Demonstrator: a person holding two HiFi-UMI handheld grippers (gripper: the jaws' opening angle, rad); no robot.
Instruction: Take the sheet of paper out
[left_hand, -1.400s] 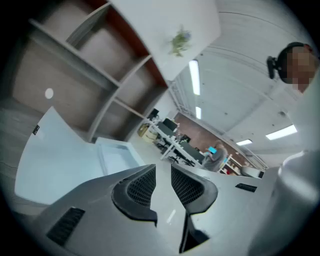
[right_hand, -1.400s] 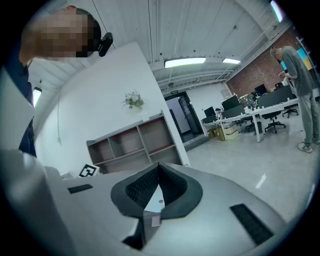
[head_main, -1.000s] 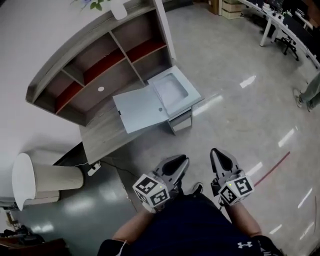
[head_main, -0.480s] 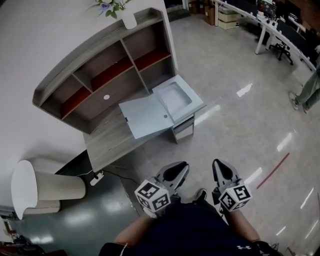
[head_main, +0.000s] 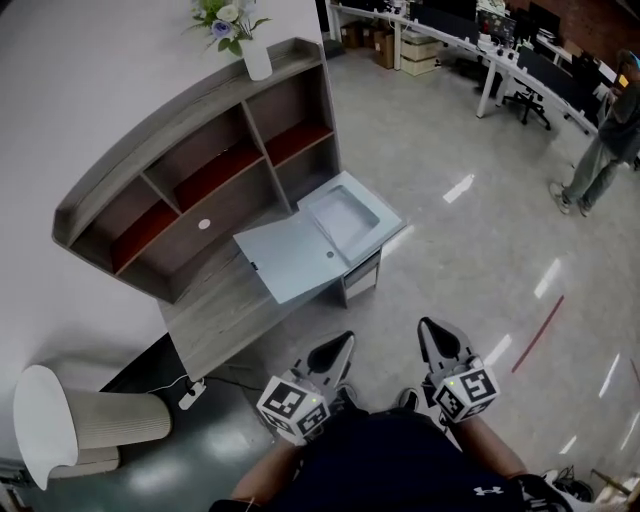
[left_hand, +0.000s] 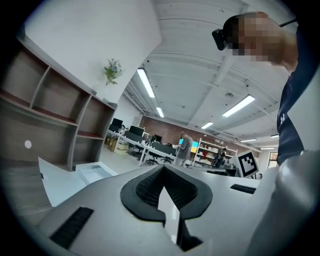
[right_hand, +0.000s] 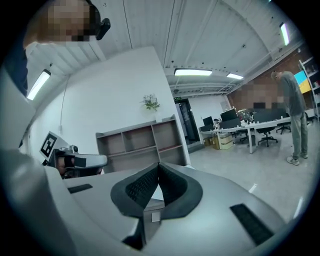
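Both left gripper (head_main: 343, 342), just closed, and right gripper (head_main: 428, 326) are held jaws together, empty; the sheet, presumably in the open scanner (head_main: 345, 212), may be shoved unless jaws are parted.

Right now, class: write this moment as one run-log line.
left gripper: just closed, empty | right gripper: shut, empty | scanner lid: open

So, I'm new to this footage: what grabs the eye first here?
The curved wooden shelf unit with red-lined shelves stands against the white wall, a flower vase on top. In front of it, on the desk, a pale grey machine sits with its lid open. At the bottom, the left gripper, jaws just closed, and the right gripper are shut, empty.
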